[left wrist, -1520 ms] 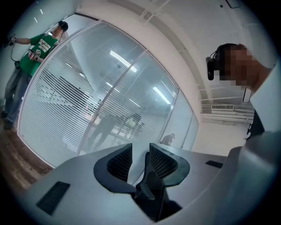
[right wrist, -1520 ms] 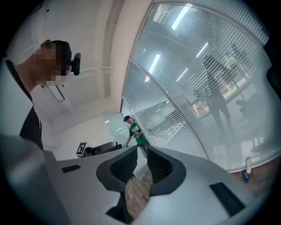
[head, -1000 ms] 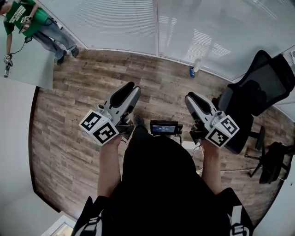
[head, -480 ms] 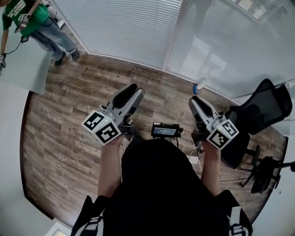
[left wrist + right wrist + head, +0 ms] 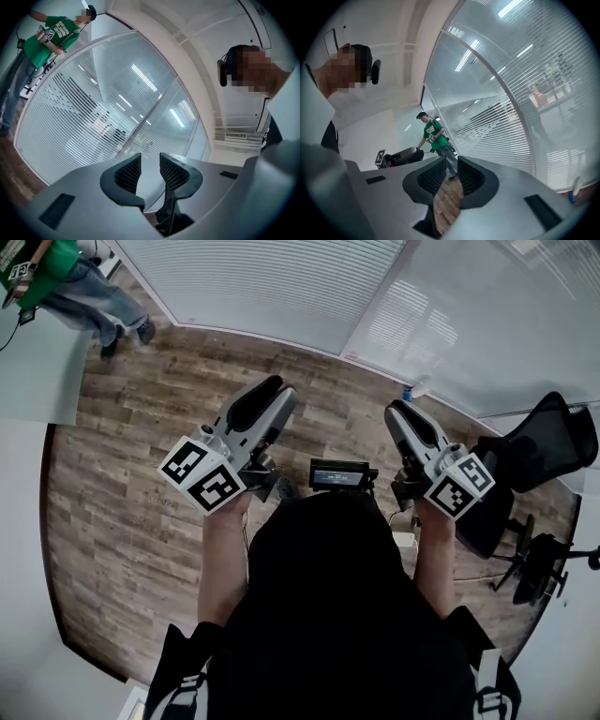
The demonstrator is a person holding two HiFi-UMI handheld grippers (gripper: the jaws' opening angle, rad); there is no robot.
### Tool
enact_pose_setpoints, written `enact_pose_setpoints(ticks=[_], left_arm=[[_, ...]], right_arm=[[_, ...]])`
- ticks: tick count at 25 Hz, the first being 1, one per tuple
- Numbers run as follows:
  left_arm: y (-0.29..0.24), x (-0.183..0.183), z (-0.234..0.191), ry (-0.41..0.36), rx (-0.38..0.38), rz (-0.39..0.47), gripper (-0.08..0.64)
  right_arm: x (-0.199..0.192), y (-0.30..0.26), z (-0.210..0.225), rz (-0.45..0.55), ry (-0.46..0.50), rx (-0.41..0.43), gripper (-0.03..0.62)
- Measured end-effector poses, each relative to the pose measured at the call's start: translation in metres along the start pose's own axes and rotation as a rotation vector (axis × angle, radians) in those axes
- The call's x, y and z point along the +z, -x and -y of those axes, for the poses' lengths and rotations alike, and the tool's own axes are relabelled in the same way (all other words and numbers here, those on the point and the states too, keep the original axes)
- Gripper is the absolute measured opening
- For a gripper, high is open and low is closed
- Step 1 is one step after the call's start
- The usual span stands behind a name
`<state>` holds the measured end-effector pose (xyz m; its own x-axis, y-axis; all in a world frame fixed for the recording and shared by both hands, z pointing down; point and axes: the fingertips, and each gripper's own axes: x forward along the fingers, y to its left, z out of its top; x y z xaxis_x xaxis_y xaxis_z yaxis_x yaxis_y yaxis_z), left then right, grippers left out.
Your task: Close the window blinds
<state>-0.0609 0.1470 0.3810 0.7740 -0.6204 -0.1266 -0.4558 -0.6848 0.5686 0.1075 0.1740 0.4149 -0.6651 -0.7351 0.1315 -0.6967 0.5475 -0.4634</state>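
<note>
One office chair (image 5: 536,454) near blinds (image 5: 253,287), bystander (image 5: 58,276) left

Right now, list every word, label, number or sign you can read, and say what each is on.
None can be read.
Green shirt: white print, too blurred.
Small screen: lit text, too small.
Wall plate: dark line of print, too small.
Marker cubes: square patterns only, no words.

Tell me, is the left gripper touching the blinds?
Apart. In the head view the left gripper hangs above the wood floor, a clear stretch short of the blinds.
</note>
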Motion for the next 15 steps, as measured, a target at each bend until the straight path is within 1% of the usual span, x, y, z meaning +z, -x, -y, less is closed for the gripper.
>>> enact_pose_setpoints(ticks=[5, 11, 13, 15], left_arm=[[0.003, 0.007, 0.000, -0.002, 0.007, 0.010, 0.133], [0.006, 0.011, 0.003, -0.003, 0.025, 0.031, 0.135], [0.006, 0.016, -0.004, -0.004, 0.032, 0.032, 0.135], [0.003, 0.026, -0.028, -0.001, 0.043, 0.028, 0.133]], right_arm=[[0.000, -0.005, -0.003, -0.014, -0.005, 0.005, 0.078], [0.008, -0.013, -0.010, -0.025, 0.017, 0.033, 0.078], [0.010, -0.024, -0.009, -0.030, 0.018, 0.042, 0.078], [0.010, -0.052, -0.003, -0.040, 0.010, 0.049, 0.078]])
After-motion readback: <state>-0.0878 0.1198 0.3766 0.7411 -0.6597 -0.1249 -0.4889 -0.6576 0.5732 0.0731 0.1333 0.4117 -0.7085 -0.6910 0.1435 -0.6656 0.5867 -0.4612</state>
